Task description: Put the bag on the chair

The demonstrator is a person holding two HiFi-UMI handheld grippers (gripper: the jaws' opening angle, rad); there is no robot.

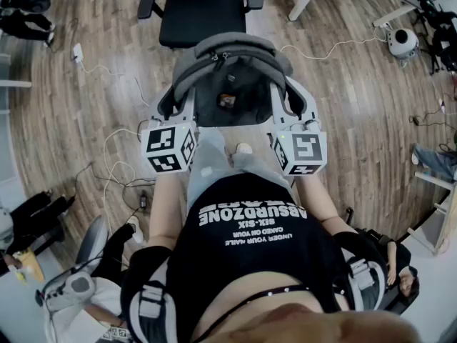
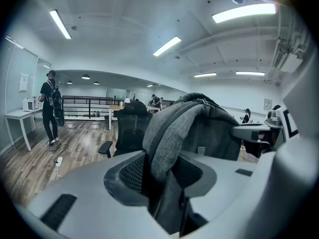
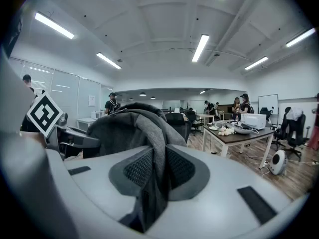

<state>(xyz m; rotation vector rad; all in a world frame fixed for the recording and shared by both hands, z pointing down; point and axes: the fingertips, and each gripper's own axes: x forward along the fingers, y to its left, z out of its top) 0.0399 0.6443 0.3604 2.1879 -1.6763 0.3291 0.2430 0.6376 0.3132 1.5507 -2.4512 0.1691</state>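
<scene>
Gripping grey bag with left tool, jaws moderately apart; with right tool, narrower. Held near black chair.

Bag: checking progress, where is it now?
Head view centre: the grey bag hangs gripped by the left hand-held gripper and right hand-held gripper, with the black chair just beyond it.

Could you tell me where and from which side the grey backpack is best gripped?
Likely by its two grey straps, one on each side, approached from the near side. Each strap is a narrow band that fits between the jaws, as the left gripper and right gripper show, and paired grips keep the backpack level.
</scene>
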